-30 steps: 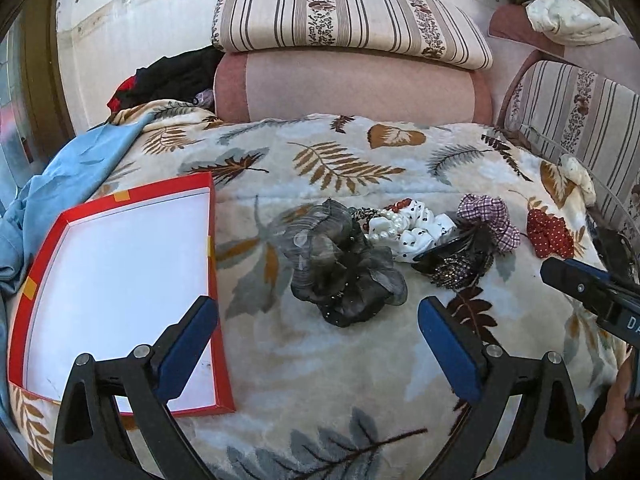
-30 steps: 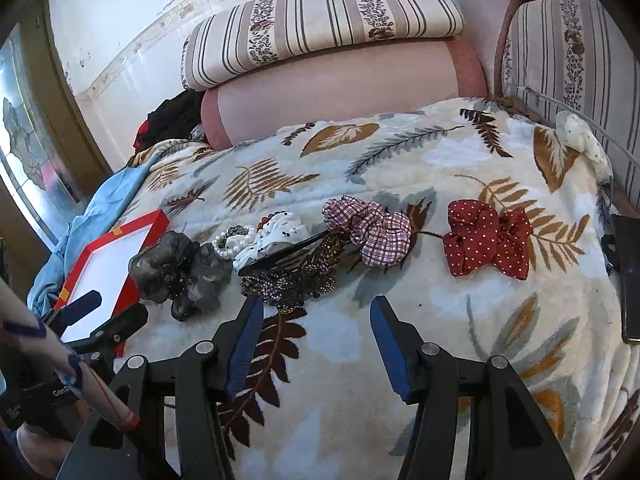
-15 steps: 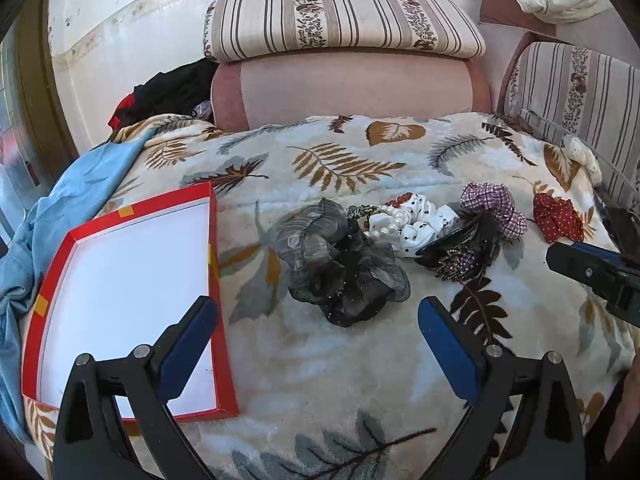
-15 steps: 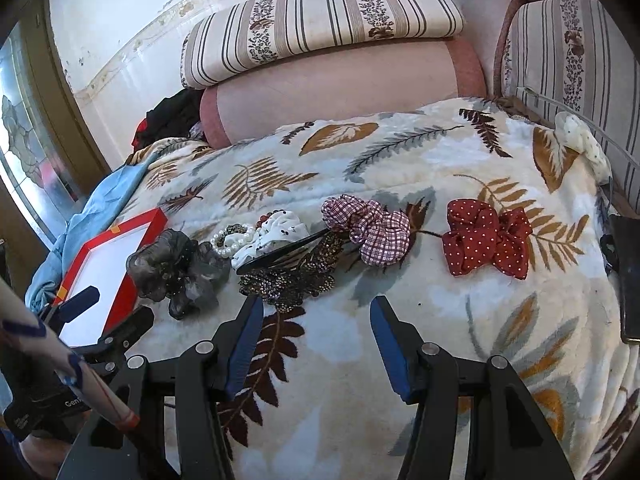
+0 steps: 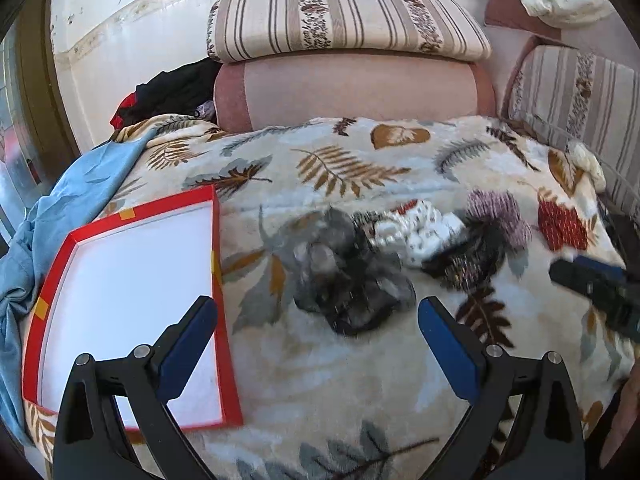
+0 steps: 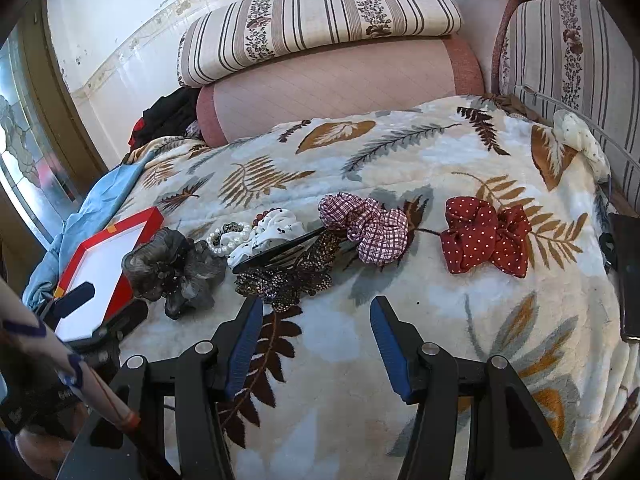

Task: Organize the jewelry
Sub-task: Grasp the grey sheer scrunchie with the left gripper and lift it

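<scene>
Both my left gripper and right gripper hang spread and empty, so I'll drop the left squarely over the grey scrunchie just right of the red tray, pinching fabric, not blanket.

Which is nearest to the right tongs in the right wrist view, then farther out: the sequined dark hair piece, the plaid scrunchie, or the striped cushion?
From the right tongs, nearest first:
1. Sequined dark hair piece, just ahead of the left fingertip.
2. Plaid scrunchie, farther up the blanket, near the middle.
3. Striped cushion, at the far end, stacked on the pink bolster.
</scene>
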Demonstrator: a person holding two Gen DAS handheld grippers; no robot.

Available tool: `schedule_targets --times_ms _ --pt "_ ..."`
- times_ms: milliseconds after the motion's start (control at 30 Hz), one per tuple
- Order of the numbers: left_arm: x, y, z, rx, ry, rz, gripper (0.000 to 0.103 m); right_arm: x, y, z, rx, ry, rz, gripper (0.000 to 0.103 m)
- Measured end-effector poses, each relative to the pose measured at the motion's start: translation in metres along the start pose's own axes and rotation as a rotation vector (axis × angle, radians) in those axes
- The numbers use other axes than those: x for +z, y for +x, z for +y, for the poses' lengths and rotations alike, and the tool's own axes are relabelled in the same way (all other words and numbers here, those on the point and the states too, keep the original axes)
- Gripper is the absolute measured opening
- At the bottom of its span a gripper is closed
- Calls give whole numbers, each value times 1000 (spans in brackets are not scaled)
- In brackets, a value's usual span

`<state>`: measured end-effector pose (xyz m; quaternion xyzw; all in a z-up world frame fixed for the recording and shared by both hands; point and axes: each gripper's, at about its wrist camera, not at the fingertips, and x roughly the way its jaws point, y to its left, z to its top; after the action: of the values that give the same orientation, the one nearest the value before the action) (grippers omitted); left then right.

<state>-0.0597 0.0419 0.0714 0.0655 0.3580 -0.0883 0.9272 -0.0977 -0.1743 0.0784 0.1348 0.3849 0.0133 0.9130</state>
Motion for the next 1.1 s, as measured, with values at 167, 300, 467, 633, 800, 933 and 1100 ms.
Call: schedule_targets --times_ms 167,300,467,633,800,933,1100 --pt "10 5 27 -22 -102 5 100 -1 4 -2 -6 10 12 61" --pt "10 5 39 -23 -138 8 100 1 3 -3 -5 23 7 61" --pt "12 6 35 -42 -128 14 100 1 2 -4 -3 33 6 64" --pt "22 24 20 -40 -93 36 100 2 3 -8 7 62 12 64" --pt "27 51 3 -44 -55 91 59 1 4 -10 2 69 17 64" --pt "23 66 0 -70 -60 146 33 1 9 -12 9 84 29 65" --pt "26 52 2 -106 -65 80 22 2 17 -8 27 94 52 68"
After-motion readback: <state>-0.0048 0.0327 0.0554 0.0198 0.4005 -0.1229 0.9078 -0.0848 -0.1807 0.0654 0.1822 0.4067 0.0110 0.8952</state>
